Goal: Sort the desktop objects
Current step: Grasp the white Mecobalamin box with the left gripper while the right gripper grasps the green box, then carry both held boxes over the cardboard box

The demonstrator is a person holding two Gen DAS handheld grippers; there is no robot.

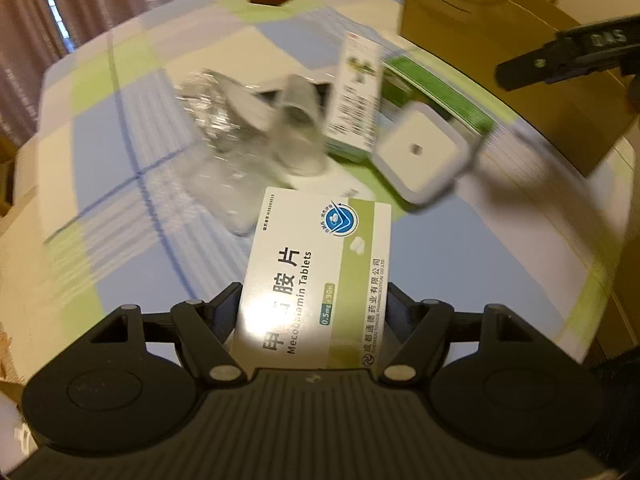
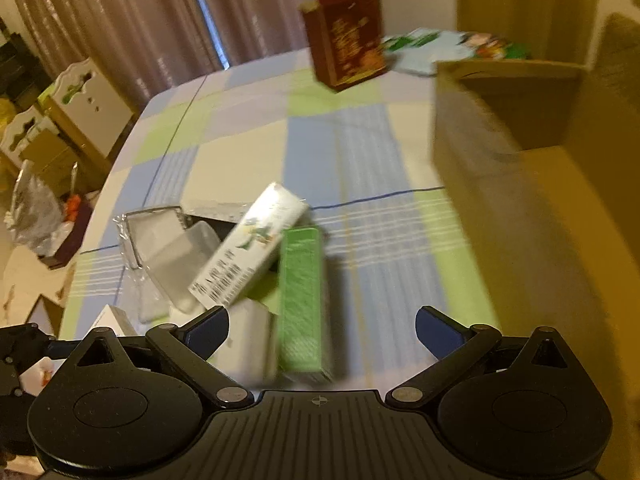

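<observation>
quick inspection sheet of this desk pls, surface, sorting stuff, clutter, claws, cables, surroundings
surface: checked tablecloth, blue, green and cream.
job's things: Mecobalamin tablet box in left claw; green box, white carton leaning across it, white square box, clear plastic packaging in a pile.
clutter: red box, cardboard box, printed bags.
claws: left shut on tablet box; right claw open, empty.
cables: nothing seen.
surroundings: curtains, chairs.

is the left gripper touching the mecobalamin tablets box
Touching. The left wrist view shows the left gripper with both fingers pressed against the sides of the Mecobalamin Tablets box, which is held up clear of the checked tablecloth.
</observation>
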